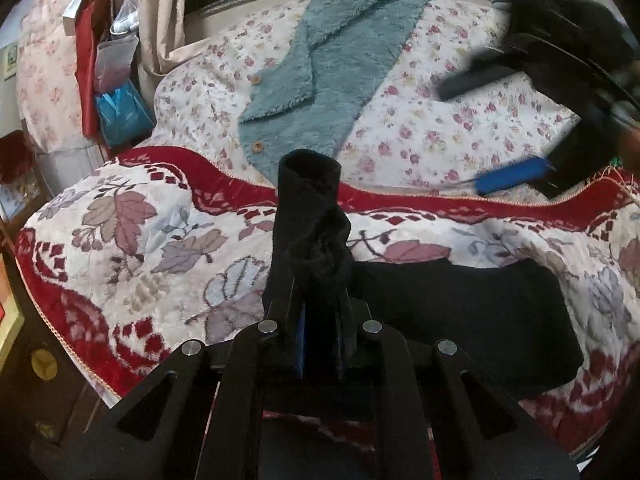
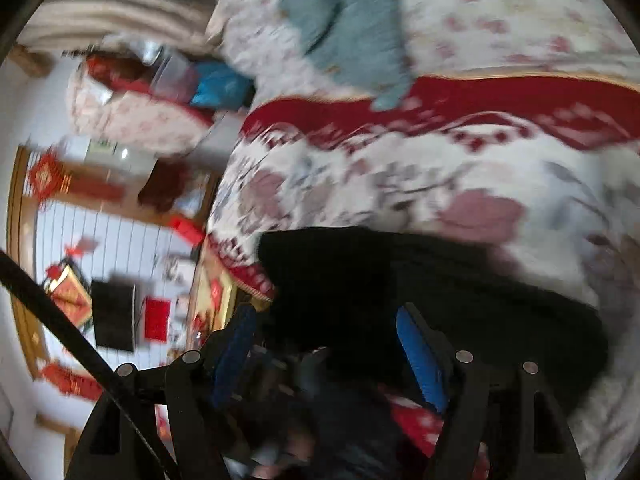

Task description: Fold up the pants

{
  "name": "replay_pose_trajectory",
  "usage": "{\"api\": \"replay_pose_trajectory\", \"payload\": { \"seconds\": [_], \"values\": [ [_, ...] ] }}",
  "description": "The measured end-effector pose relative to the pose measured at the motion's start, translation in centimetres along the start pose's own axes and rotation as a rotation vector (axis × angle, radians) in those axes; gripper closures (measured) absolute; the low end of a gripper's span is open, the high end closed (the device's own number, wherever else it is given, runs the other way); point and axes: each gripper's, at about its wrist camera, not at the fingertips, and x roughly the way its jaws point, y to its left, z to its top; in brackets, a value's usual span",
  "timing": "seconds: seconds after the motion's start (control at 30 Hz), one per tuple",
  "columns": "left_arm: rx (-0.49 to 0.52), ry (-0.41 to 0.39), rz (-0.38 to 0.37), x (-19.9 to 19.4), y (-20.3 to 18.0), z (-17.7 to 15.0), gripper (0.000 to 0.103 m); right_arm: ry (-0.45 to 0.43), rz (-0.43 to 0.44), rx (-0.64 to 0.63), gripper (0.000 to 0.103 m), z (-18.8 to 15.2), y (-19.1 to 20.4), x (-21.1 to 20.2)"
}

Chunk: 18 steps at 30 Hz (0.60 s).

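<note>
Nearest my lens, my left tool [image 1: 320, 280] is clenched on a bunched strip of the black pants [image 1: 460, 312], which stands up between the pressed-together fingers like a short column. The rest of the pants lies flat on the leaf-patterned blanket [image 1: 140, 240] at about four o'clock from that grip.

My right tool [image 2: 328, 344] stands wide apart, its blue pads [image 2: 420, 360] on either side of the dark cloth without pressing it; that view is blurred, so I cannot say whether a pad brushes the fabric. In the left view the right tool appears at two o'clock, raised above the bed, smeared by motion.

Beyond the blanket's red border, at twelve o'clock, a teal fleece garment [image 1: 332, 68] with wooden buttons lies spread on the floral quilt [image 1: 440, 120]. It is well apart from the pants. At ten o'clock a beige curtain [image 1: 160, 12] hangs beside a red bag [image 1: 90, 60] and a blue plastic bag [image 1: 124, 112] crowded against the bed's edge. Red wall decorations [image 2: 46, 176] show at nine o'clock in the right view.
</note>
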Motion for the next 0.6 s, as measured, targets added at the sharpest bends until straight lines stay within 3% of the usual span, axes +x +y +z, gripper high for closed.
{"api": "replay_pose_trajectory", "payload": {
  "seconds": [0.13,0.33,0.53,0.57,0.6],
  "values": [
    [-0.029,-0.021,-0.018,-0.3,0.5,-0.1,0.094,0.016,0.025,0.008,0.031,0.9,1.7,2.4],
    [-0.025,-0.014,-0.049,-0.1,-0.2,-0.3,0.094,0.081,-0.048,-0.047,0.031,1.5,4.2,6.2],
    [0.02,-0.035,-0.055,-0.6,-1.7,-0.5,0.094,0.189,-0.329,-0.193,0.032,1.4,5.4,10.3],
    [0.024,-0.037,-0.055,-0.7,-1.8,-0.5,0.094,0.182,-0.383,-0.224,0.043,1.3,5.5,10.5],
    [0.024,-0.037,-0.055,-0.7,-1.8,-0.6,0.094,0.181,-0.399,-0.235,0.069,1.3,5.2,10.5]
  ]
}}
